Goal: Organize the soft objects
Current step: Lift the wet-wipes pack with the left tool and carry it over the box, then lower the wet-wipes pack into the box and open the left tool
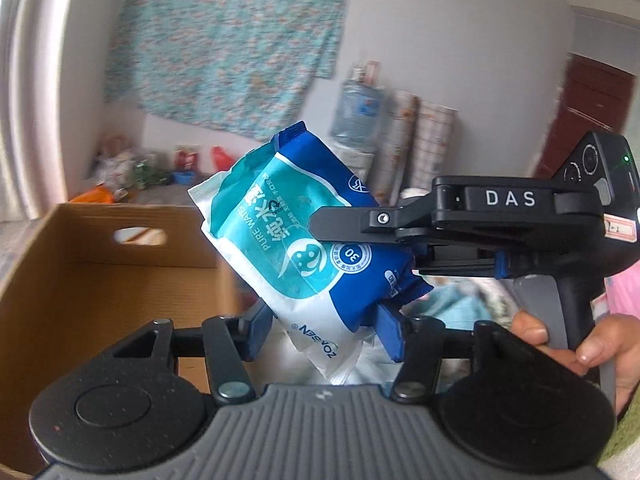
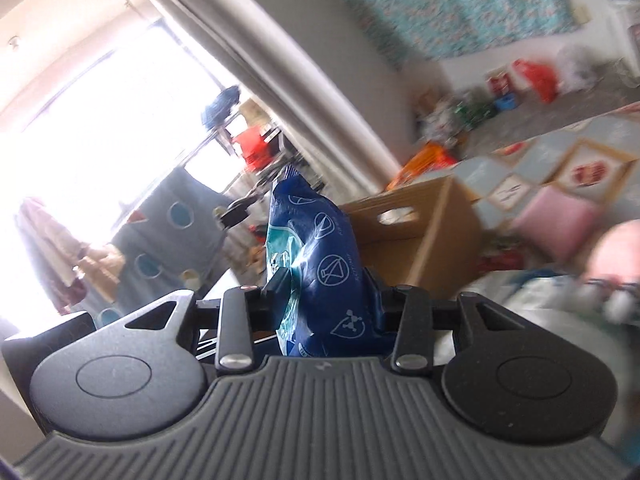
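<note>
At the bottom of the left wrist view, the left gripper (image 1: 320, 332) pinched the lower end of a blue and white wet-wipes pack (image 1: 296, 248) between its blue pads. The right gripper (image 1: 340, 248) reached in from the right of that frame and clamped the same pack across its middle, a hand (image 1: 576, 344) on its handle. The pack hung tilted at the centre. Behind it, at the left, stood an open cardboard box (image 1: 80, 280). In the right wrist view the pack (image 2: 320, 264) rose upright between the jaws, the box (image 2: 420, 232) beyond.
</note>
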A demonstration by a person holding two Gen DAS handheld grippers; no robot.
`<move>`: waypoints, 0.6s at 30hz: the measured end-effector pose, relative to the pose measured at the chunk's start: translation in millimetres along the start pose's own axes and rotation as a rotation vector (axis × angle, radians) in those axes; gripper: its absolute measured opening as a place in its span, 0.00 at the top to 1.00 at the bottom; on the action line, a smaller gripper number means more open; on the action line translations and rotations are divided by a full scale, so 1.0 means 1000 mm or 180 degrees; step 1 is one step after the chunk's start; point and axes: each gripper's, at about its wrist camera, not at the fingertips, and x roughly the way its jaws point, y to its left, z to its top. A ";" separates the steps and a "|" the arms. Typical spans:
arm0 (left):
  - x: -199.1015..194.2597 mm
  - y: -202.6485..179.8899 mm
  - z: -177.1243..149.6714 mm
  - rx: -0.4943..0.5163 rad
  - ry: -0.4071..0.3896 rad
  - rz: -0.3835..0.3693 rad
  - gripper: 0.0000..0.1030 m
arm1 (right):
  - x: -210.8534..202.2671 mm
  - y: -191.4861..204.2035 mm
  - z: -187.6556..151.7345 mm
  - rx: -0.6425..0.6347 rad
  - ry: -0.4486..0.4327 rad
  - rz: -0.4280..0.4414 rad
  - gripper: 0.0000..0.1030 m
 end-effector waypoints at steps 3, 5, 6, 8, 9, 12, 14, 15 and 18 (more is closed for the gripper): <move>0.006 0.034 0.011 -0.0150 0.0112 0.0213 0.45 | 0.056 0.006 0.009 0.0115 0.0223 0.0092 0.64; 0.017 0.055 0.018 -0.0196 0.0212 0.0323 0.45 | 0.090 0.005 0.012 0.0221 0.0350 0.0082 0.64; 0.024 0.064 0.021 -0.0247 0.0259 0.0348 0.45 | 0.105 0.003 0.012 0.0274 0.0408 0.0055 0.64; 0.041 0.084 0.027 -0.0308 0.0376 0.0391 0.45 | 0.131 -0.002 0.015 0.0328 0.0494 -0.0041 0.64; 0.049 0.091 0.029 -0.0328 0.0412 0.0403 0.45 | 0.145 -0.005 0.017 0.0315 0.0519 -0.0108 0.64; 0.069 0.108 0.035 -0.0308 0.0541 0.0403 0.45 | 0.172 -0.015 0.024 0.0204 0.0584 -0.0350 0.61; 0.080 0.118 0.034 -0.0255 0.0647 0.0469 0.45 | 0.176 -0.022 0.028 0.0100 0.0540 -0.0511 0.57; 0.088 0.119 0.036 -0.0206 0.0699 0.0505 0.45 | 0.173 -0.025 0.032 0.0080 0.0500 -0.0509 0.57; 0.103 0.129 0.030 -0.0125 0.0919 0.0590 0.45 | 0.156 -0.038 0.037 0.0115 0.0391 -0.0498 0.57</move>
